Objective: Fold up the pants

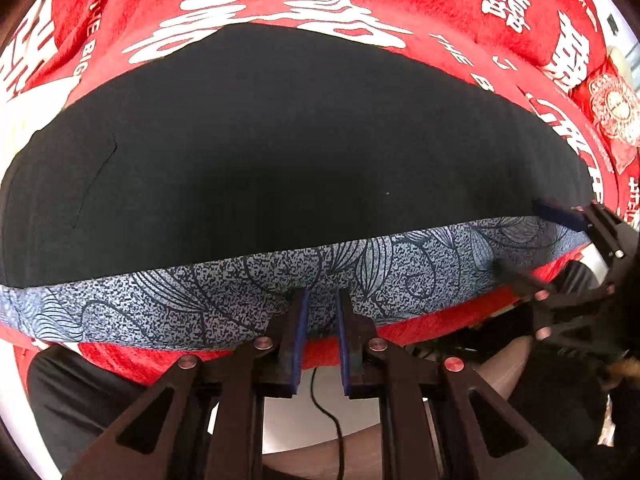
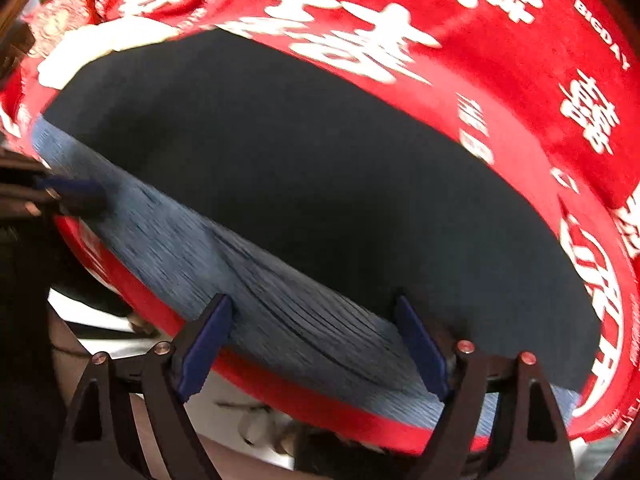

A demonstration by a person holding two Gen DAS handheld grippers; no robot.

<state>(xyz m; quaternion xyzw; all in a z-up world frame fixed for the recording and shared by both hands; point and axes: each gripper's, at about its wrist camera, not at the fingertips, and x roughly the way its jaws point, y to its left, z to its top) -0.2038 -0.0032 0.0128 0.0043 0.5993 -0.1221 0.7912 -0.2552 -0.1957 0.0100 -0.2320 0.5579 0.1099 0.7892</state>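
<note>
Black pants [image 1: 280,140] lie flat on a red cloth, with a blue-grey patterned waistband [image 1: 240,288] along the near edge. My left gripper [image 1: 322,300] hovers at the waistband's middle, its jaws a narrow gap apart with no cloth between them. My right gripper [image 2: 316,312] is open wide over the waistband [image 2: 240,264] near the pants' right end; it also shows in the left wrist view [image 1: 532,240]. The left gripper shows in the right wrist view [image 2: 76,196]. The right wrist view is motion-blurred.
The red cloth [image 1: 440,0] with white characters covers the table and hangs over its near edge. A white pale patch [image 2: 100,44] lies at the far left. A black cable [image 1: 328,412] runs below the table edge.
</note>
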